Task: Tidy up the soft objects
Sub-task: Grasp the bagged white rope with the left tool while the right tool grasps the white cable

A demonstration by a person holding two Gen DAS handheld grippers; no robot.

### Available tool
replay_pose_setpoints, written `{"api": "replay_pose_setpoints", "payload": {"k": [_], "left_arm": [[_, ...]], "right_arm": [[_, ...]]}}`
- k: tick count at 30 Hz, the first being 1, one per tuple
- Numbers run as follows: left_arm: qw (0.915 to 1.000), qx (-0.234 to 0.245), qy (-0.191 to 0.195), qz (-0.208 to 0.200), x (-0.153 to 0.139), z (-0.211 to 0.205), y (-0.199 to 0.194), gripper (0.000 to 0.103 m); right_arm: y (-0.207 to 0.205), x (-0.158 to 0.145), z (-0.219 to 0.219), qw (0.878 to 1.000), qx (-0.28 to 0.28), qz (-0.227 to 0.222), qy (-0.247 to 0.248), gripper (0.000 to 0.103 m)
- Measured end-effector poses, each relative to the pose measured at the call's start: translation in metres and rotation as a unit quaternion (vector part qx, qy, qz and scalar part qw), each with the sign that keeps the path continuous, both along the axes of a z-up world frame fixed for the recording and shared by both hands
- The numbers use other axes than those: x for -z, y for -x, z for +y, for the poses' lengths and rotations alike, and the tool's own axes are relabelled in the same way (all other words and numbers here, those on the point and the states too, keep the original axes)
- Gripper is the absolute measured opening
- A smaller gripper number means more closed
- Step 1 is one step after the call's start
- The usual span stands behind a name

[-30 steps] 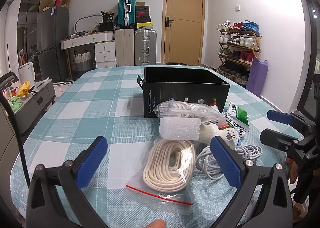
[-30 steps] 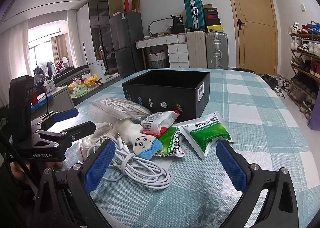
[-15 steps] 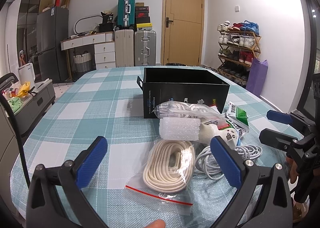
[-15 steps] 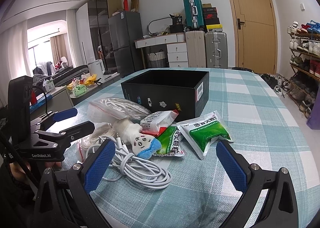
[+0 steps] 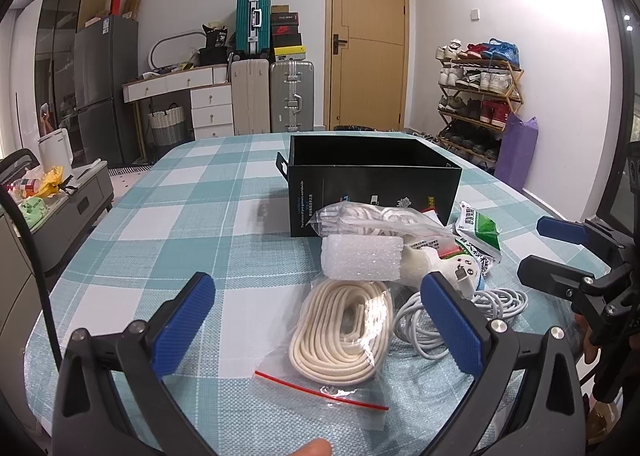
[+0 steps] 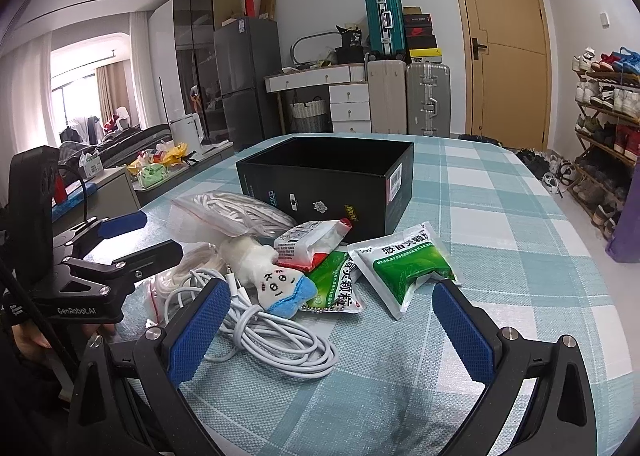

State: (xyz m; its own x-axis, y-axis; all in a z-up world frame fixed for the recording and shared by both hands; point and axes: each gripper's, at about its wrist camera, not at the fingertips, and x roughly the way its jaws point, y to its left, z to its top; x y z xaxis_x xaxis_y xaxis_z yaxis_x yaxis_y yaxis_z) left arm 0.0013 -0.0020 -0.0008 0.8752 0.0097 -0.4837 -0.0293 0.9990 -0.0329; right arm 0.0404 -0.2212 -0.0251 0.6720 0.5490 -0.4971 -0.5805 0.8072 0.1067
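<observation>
An open black box (image 5: pixel 374 180) (image 6: pixel 332 184) stands on the checked table. In front of it lies a pile: a bagged cream rope (image 5: pixel 344 332), a white foam block (image 5: pixel 362 258), a second bagged white rope (image 6: pixel 236 212), a small plush doll (image 6: pixel 276 280), a coiled white cable (image 6: pixel 276 336) (image 5: pixel 432 316), a red-and-white packet (image 6: pixel 312 242) and green sachets (image 6: pixel 408 266). My left gripper (image 5: pixel 318 320) is open and empty, hovering over the cream rope bag. My right gripper (image 6: pixel 332 330) is open and empty, near the cable and sachets.
The teal-and-white checked tablecloth (image 5: pixel 168 240) covers the table. Behind stand suitcases (image 5: pixel 292 94), a white desk (image 5: pixel 180 80), a wooden door (image 5: pixel 366 40) and a shoe rack (image 5: pixel 478 92). A low cabinet (image 5: pixel 60 200) sits left of the table.
</observation>
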Motion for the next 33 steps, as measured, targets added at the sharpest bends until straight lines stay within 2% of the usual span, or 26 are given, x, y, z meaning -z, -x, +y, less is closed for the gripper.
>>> {"api": "replay_pose_setpoints", "payload": {"k": [12,17,24,27,33], "left_arm": [[0.9999,0.002,0.002,0.011,-0.006,0.011,-0.001,0.103],[1.0000,-0.006,0.004,0.002,-0.011,0.019,0.002,0.103],[0.9998,0.006,0.015,0.013,-0.014,0.027,0.002,0.103],[0.9994,0.022,0.021,0.018,-0.013,0.027,0.003,0.103],[0.9984,0.044,0.000,0.034,-0.008,0.020,0.002,0.103]], "right_arm": [[0.003,-0.008,0.003,0.999,0.008,-0.013,0.033,0.103],[0.006,-0.010,0.006,0.999,0.007,-0.011,0.039,0.103],[0.003,0.004,0.016,0.998,-0.002,0.050,0.041,0.103],[0.001,0.010,0.021,0.997,-0.014,0.062,0.041,0.103],[-0.005,0.020,0.027,0.995,-0.012,0.089,0.045,0.103]]}}
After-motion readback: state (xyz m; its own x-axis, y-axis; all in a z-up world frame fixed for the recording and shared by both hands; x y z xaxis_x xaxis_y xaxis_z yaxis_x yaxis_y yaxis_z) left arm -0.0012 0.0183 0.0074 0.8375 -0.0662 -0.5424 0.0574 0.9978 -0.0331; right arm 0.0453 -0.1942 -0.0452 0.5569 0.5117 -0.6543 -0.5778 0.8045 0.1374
